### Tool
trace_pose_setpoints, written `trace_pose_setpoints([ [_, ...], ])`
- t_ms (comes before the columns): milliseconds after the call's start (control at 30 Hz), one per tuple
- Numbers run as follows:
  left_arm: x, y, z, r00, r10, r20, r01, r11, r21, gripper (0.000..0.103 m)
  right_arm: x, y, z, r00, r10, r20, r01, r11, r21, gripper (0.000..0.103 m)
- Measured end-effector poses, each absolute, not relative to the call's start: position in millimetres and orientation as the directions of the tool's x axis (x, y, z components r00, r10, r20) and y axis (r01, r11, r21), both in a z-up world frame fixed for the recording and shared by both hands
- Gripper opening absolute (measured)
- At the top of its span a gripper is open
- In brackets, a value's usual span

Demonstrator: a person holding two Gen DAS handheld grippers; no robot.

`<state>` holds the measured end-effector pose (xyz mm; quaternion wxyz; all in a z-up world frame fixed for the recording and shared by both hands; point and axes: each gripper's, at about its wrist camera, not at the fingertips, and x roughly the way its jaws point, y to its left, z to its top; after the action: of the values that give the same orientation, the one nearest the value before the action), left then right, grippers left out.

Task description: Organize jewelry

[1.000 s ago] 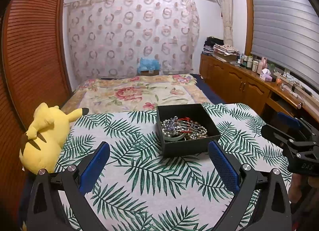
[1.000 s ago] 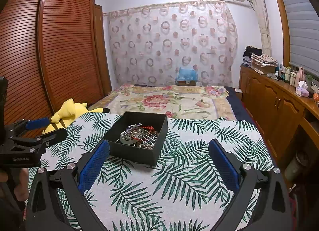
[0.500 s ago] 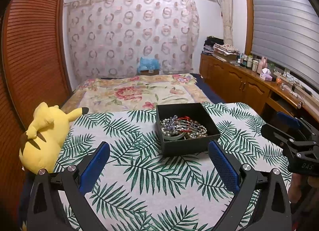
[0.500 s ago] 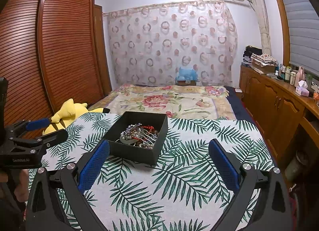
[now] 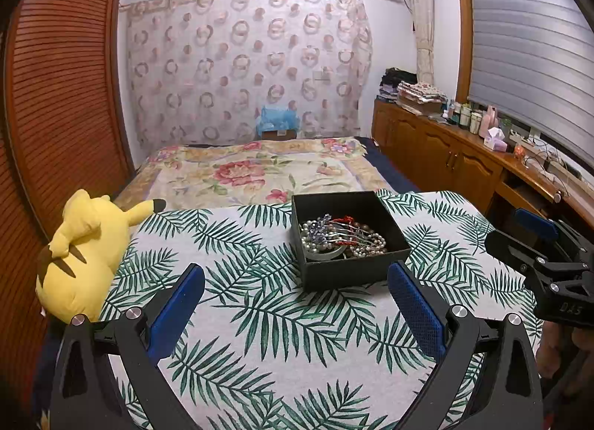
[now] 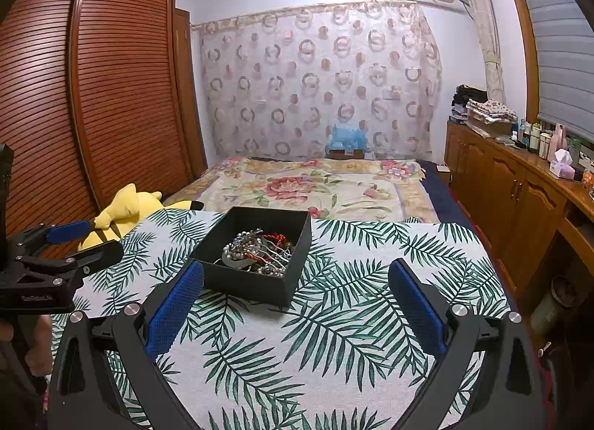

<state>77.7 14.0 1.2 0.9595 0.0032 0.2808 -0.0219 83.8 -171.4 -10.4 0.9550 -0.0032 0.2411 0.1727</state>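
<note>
An open black box (image 5: 356, 274) stands on the palm-leaf cloth (image 5: 260, 318) and holds a tangle of jewelry (image 5: 341, 238): pearl strands, a red cord, silver pieces. My left gripper (image 5: 297, 281) is open and empty, just short of the box. In the right wrist view the box (image 6: 256, 283) with the jewelry (image 6: 260, 251) sits ahead to the left, and my right gripper (image 6: 295, 281) is open and empty. Each gripper shows in the other's view, the right one (image 5: 519, 240) at the right and the left one (image 6: 85, 237) at the left.
A yellow plush toy (image 5: 81, 263) lies at the cloth's left edge. Beyond is a bed with a floral cover (image 5: 252, 173). A wooden cabinet (image 5: 445, 159) with bottles runs along the right. A slatted wardrobe (image 6: 111, 95) stands on the left.
</note>
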Motion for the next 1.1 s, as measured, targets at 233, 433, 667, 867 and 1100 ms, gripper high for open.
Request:
trace_pose_setpoints([
  [233, 77.7, 14.3, 1.3, 0.841, -0.040, -0.539, 0.044, 0.999, -0.006, 0.095, 83.8, -171.5, -10.6, 0.824, 0.328, -0.462, -0.331, 0.940, 0.077, 0.100],
  [433, 77.6, 14.5, 1.4, 0.842, -0.041, -0.538, 0.044, 0.999, -0.007, 0.095, 83.7, -171.6, -10.5, 0.824, 0.327, -0.462, -0.331, 0.941, 0.077, 0.100],
  [667, 76.5, 13.4, 1.1, 0.843, -0.041, -0.537, 0.044, 0.999, -0.007, 0.095, 83.9, -171.9, -10.1, 0.824, 0.328, -0.461, -0.331, 0.940, 0.077, 0.100],
  [867, 76.0, 13.4, 1.0, 0.843, -0.041, -0.537, 0.044, 0.999, -0.008, 0.095, 83.9, -171.7, -10.8, 0.824, 0.329, -0.461, -0.332, 0.940, 0.077, 0.100],
  [1100, 75.1, 13.4, 1.3, 0.844, -0.030, -0.535, 0.035, 0.999, -0.002, 0.095, 83.8, -171.7, -10.8, 0.825, 0.328, -0.461, -0.332, 0.940, 0.076, 0.100],
])
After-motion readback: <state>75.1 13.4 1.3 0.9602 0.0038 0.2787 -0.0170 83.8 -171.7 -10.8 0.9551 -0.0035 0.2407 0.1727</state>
